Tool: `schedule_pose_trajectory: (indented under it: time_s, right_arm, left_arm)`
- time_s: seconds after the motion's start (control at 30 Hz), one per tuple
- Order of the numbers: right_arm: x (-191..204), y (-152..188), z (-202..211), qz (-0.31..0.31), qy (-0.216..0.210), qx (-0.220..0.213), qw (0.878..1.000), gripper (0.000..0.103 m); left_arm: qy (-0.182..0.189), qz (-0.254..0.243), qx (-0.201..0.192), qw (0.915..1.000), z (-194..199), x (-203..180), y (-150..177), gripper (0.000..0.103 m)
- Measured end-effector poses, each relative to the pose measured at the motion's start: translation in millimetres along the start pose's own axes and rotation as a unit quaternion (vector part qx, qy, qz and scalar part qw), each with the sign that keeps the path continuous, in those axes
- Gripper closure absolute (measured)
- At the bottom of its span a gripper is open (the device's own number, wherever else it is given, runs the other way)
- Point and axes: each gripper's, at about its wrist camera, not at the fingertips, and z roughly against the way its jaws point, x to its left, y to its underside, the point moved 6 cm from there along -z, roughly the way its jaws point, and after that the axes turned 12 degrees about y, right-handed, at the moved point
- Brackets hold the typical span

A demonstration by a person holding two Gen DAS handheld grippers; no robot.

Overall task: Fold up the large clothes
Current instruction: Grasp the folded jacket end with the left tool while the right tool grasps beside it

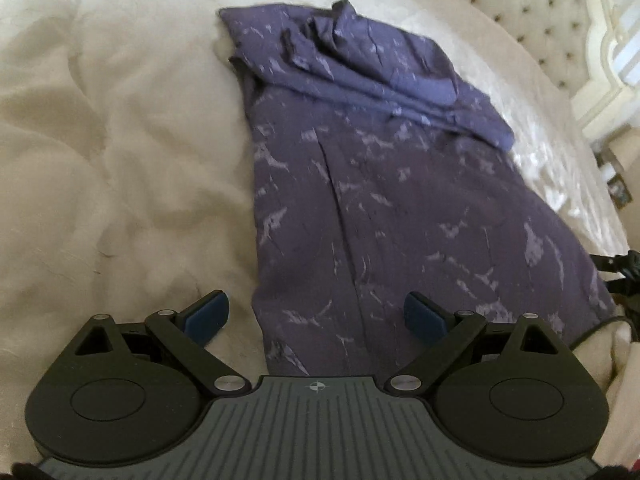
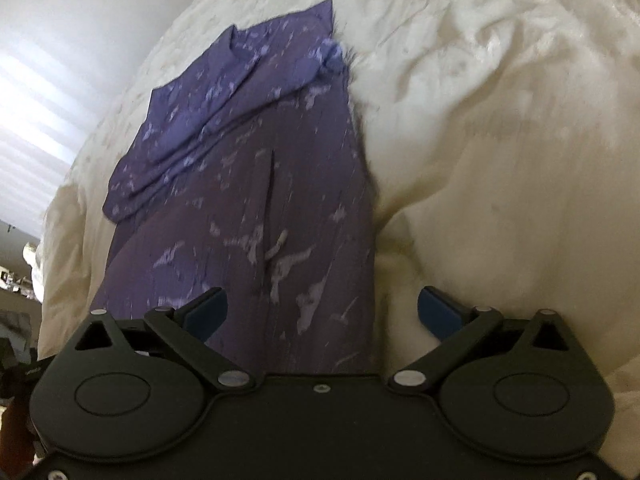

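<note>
A large purple garment with pale marbled marks [image 1: 392, 200] lies lengthwise on a cream bed, its sleeves folded in over the far end. It also shows in the right wrist view [image 2: 256, 184]. My left gripper [image 1: 316, 316] is open and empty, its jaws spread over the garment's near left edge. My right gripper [image 2: 322, 312] is open and empty, its jaws spread over the garment's near right edge. A long crease runs down the middle of the cloth.
The rumpled cream bedspread [image 1: 120, 160] surrounds the garment. A tufted headboard [image 1: 532, 4] stands at the far right in the left wrist view. The other gripper's black parts and cable [image 1: 616, 276] show at the right edge.
</note>
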Motion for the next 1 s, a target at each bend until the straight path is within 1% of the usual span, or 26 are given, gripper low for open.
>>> schedule_pose_trajectory:
  time_s: [0.1,0.23,0.33,0.37,0.4,0.43,0.47,0.5,0.53,0.57,0.6,0.63,0.67,0.73,0.8,0.87,1.0]
  right_arm:
    - [1,9,-3,0.002,-0.005,0.016,1.0,0.001]
    - [5,19,-4,0.009,-0.012,0.035,0.999,0.001]
    - [7,22,-5,0.014,-0.014,0.044,0.999,0.001]
    - [7,23,-5,0.014,-0.017,0.047,0.999,0.001]
    - [7,24,-4,0.013,-0.019,0.05,0.998,0.001]
    - [7,25,-4,0.013,-0.022,0.053,0.998,0.002]
    - [7,26,-3,0.012,-0.022,0.055,0.998,0.006]
    - [7,27,-3,0.01,-0.021,0.057,0.998,0.02]
    - [6,28,-3,0.008,-0.021,0.06,0.998,0.033]
    - [5,30,-2,0.001,-0.022,0.061,0.998,0.06]
    - [4,30,-1,-0.005,-0.026,0.058,0.998,0.077]
    - [3,31,2,-0.012,-0.038,0.053,0.998,0.077]
    - [3,30,5,-0.018,-0.044,0.047,0.998,0.08]
    - [4,25,15,-0.034,-0.076,0.028,0.996,0.08]
    - [5,17,26,-0.059,-0.114,0.007,0.992,0.08]
    - [8,7,39,-0.071,-0.141,-0.022,0.987,0.08]
    - [14,-24,65,-0.094,-0.195,-0.088,0.972,0.08]
  left_arm:
    - [0.003,0.009,0.017,0.9998,-5,2,3,0.007]
    - [0.017,0.026,0.037,0.9988,-10,4,5,0.008]
    - [0.041,0.041,0.05,0.9971,-13,3,6,0.011]
    - [0.051,0.05,0.051,0.9961,-13,3,7,0.017]
    - [0.064,0.063,0.051,0.9946,-12,3,8,0.026]
    - [0.082,0.081,0.048,0.9922,-12,5,9,0.032]
    - [0.097,0.096,0.042,0.9897,-10,6,9,0.048]
    - [0.112,0.11,0.034,0.987,-8,8,10,0.067]
    - [0.124,0.12,0.024,0.9847,-6,9,11,0.076]
    - [0.134,0.125,0.011,0.983,-2,9,11,0.086]
    - [0.142,0.127,-0.001,0.9817,2,9,11,0.088]
    - [0.145,0.125,-0.012,0.9815,6,8,11,0.088]
    - [0.147,0.122,-0.023,0.9813,11,6,10,0.089]
    - [0.161,0.125,-0.053,0.9776,21,2,7,0.091]
    - [0.179,0.137,-0.079,0.9709,30,-1,1,0.091]
    - [0.192,0.144,-0.107,0.9649,40,-6,-9,0.091]
    - [0.201,0.143,-0.149,0.9575,56,-13,-36,0.091]
